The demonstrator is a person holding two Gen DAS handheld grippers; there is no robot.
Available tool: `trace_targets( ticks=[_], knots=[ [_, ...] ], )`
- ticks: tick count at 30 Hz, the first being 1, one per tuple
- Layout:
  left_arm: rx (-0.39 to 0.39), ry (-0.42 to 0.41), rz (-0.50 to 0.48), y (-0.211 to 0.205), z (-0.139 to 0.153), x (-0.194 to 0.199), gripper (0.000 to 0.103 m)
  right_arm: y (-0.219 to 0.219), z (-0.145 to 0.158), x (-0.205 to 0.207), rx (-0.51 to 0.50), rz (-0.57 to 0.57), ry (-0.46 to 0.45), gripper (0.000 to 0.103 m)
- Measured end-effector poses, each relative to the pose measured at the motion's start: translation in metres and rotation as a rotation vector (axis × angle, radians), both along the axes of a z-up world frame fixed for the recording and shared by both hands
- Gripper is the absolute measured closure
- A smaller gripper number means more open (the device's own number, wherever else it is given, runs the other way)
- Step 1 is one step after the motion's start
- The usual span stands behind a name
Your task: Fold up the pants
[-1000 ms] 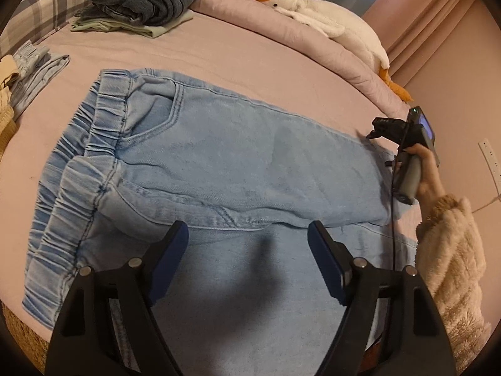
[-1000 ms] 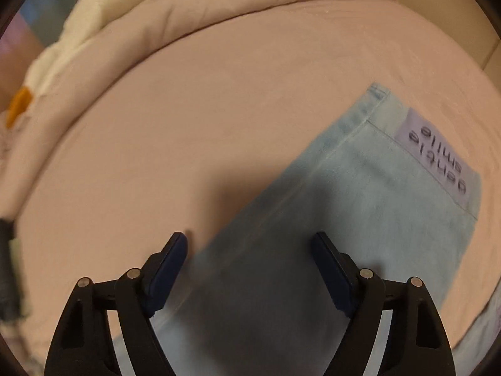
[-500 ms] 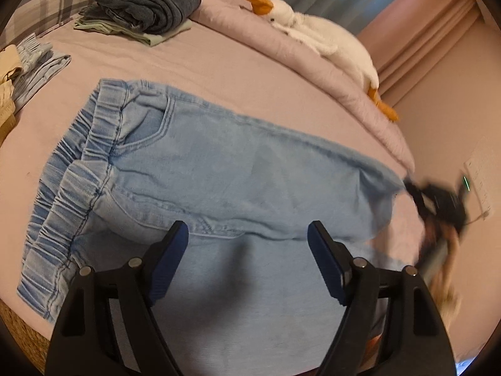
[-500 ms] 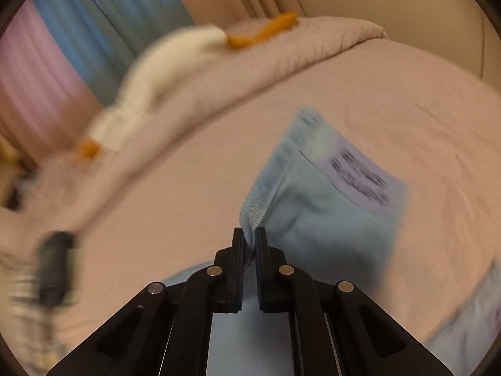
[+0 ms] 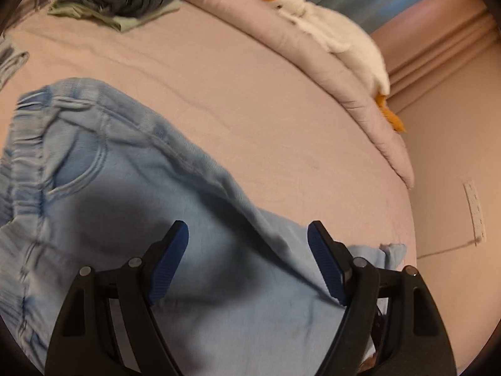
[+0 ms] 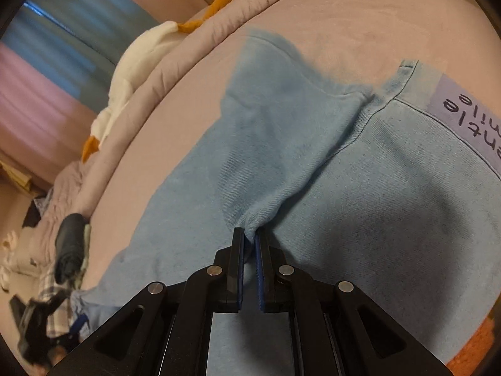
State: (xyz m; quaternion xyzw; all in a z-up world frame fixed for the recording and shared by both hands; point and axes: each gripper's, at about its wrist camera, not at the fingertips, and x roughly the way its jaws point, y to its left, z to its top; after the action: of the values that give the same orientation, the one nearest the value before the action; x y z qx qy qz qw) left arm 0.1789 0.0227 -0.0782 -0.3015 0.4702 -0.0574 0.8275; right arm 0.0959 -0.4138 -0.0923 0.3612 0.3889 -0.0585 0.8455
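Pinching a bunched fold of the pale blue pants (image 6: 360, 194) near the hem, my right gripper (image 6: 249, 244) is clamping denim between nearly closed pads, while my left gripper (image 5: 247, 260) is hanging wide open and empty over the leg. I am seeing the pants lying across the pink bed (image 5: 250, 94), waistband at the left. I am judging the bite shallow, so the cloth could slip free or the fold skew.

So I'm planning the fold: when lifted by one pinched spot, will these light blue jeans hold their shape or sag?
Probably sag. The jeans pucker into a bunched ridge where the right gripper pinches them, so the cloth looks floppy. The rest lies slack on the bed, so it would likely drag rather than lift flat.
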Motion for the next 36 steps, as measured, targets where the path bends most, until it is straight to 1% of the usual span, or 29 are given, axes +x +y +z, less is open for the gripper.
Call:
trace_targets(
  ticks=[1, 4, 5, 6, 7, 8, 9, 10, 12, 13, 14, 15, 16, 17, 18, 19, 20, 22, 23, 26, 27, 28, 29, 30, 31, 32, 33, 34, 36],
  knots=[
    [-0.005, 0.011, 0.000, -0.001, -0.003, 0.008, 0.025, 0.001, 0.001, -0.001, -0.002, 0.002, -0.002, 0.097],
    [0.003, 0.084, 0.009, -0.002, -0.018, 0.032, 0.025, 0.004, 0.001, -0.009, 0.000, 0.007, -0.005, 0.097],
    [-0.002, 0.112, 0.017, -0.001, -0.025, 0.038, 0.028, 0.005, 0.002, -0.009, 0.002, 0.009, -0.008, 0.097],
    [-0.005, 0.124, 0.029, 0.000, -0.028, 0.040, 0.057, 0.005, 0.003, -0.010, 0.005, 0.012, -0.012, 0.097],
    [0.011, 0.135, 0.034, 0.001, -0.029, 0.041, 0.081, 0.005, 0.002, -0.011, 0.006, 0.013, -0.016, 0.097],
    [0.034, 0.140, 0.010, -0.002, -0.027, 0.041, 0.096, 0.002, 0.002, -0.015, 0.007, 0.015, -0.022, 0.097],
    [0.054, 0.117, -0.003, -0.004, -0.021, 0.034, 0.094, 0.003, 0.004, -0.017, 0.005, 0.015, -0.038, 0.097],
    [0.060, 0.076, -0.010, -0.005, -0.013, 0.025, 0.094, 0.002, 0.008, -0.021, -0.007, 0.014, -0.051, 0.097],
    [0.064, -0.034, -0.039, -0.008, 0.018, -0.006, 0.094, 0.000, 0.021, -0.029, -0.036, 0.013, -0.093, 0.097],
    [0.044, -0.075, -0.051, -0.007, 0.029, -0.021, 0.094, -0.002, 0.031, -0.034, -0.041, 0.010, -0.119, 0.097],
    [-0.002, -0.135, -0.067, -0.005, 0.046, -0.046, 0.094, -0.005, 0.040, -0.040, -0.040, 0.004, -0.141, 0.097],
    [-0.028, -0.177, -0.081, -0.004, 0.057, -0.065, 0.094, -0.008, 0.052, -0.048, -0.040, -0.006, -0.170, 0.097],
    [-0.044, -0.220, -0.106, -0.004, 0.066, -0.088, 0.094, -0.011, 0.060, -0.055, -0.042, -0.014, -0.188, 0.097],
    [-0.044, -0.233, -0.134, -0.006, 0.068, -0.104, 0.094, -0.015, 0.069, -0.063, -0.048, -0.021, -0.201, 0.097],
    [-0.045, -0.229, -0.155, -0.008, 0.065, -0.118, 0.094, -0.019, 0.078, -0.074, -0.052, -0.027, -0.216, 0.097],
    [-0.052, -0.207, -0.170, -0.009, 0.058, -0.131, 0.094, -0.022, 0.083, -0.083, -0.050, -0.034, -0.225, 0.097],
    [-0.055, -0.156, -0.193, -0.015, 0.044, -0.143, 0.094, -0.026, 0.086, -0.093, -0.053, -0.040, -0.225, 0.097],
    [-0.057, -0.067, -0.223, -0.018, 0.015, -0.156, 0.093, -0.028, 0.084, -0.105, -0.065, -0.046, -0.196, 0.097],
    [-0.071, -0.007, -0.231, -0.017, -0.006, -0.163, 0.093, -0.029, 0.079, -0.109, -0.070, -0.047, -0.169, 0.097],
    [-0.092, 0.074, -0.185, -0.010, -0.042, -0.172, 0.089, -0.029, 0.050, -0.111, -0.058, -0.021, -0.059, 0.097],
    [-0.102, 0.075, -0.173, -0.008, -0.045, -0.176, 0.088, -0.029, 0.040, -0.110, -0.062, -0.013, -0.026, 0.097],
    [-0.135, 0.071, -0.161, -0.004, -0.046, -0.176, 0.087, -0.030, 0.034, -0.109, -0.077, -0.013, -0.005, 0.097],
    [-0.148, 0.065, -0.149, 0.000, -0.043, -0.175, 0.084, -0.031, 0.030, -0.108, -0.087, -0.013, 0.009, 0.094],
    [-0.132, 0.057, -0.124, 0.005, -0.038, -0.176, 0.076, -0.032, 0.025, -0.104, -0.086, -0.005, 0.022, 0.087],
    [-0.093, 0.038, -0.089, 0.011, -0.031, -0.176, 0.067, -0.035, 0.023, -0.101, -0.078, -0.003, 0.030, 0.075],
    [-0.044, 0.005, -0.046, 0.019, -0.022, -0.182, 0.063, -0.038, 0.022, -0.101, -0.067, -0.009, 0.025, 0.067],
    [-0.002, -0.030, 0.003, 0.029, -0.015, -0.185, 0.056, -0.044, 0.022, -0.101, -0.050, -0.026, 0.010, 0.053],
    [0.011, -0.050, 0.039, 0.040, -0.011, -0.185, 0.052, -0.049, 0.022, -0.104, -0.036, -0.044, -0.006, 0.045],
    [-0.011, -0.056, 0.077, 0.058, -0.010, -0.181, 0.052, -0.063, 0.021, -0.103, -0.013, -0.079, -0.039, 0.044]
  ],
)
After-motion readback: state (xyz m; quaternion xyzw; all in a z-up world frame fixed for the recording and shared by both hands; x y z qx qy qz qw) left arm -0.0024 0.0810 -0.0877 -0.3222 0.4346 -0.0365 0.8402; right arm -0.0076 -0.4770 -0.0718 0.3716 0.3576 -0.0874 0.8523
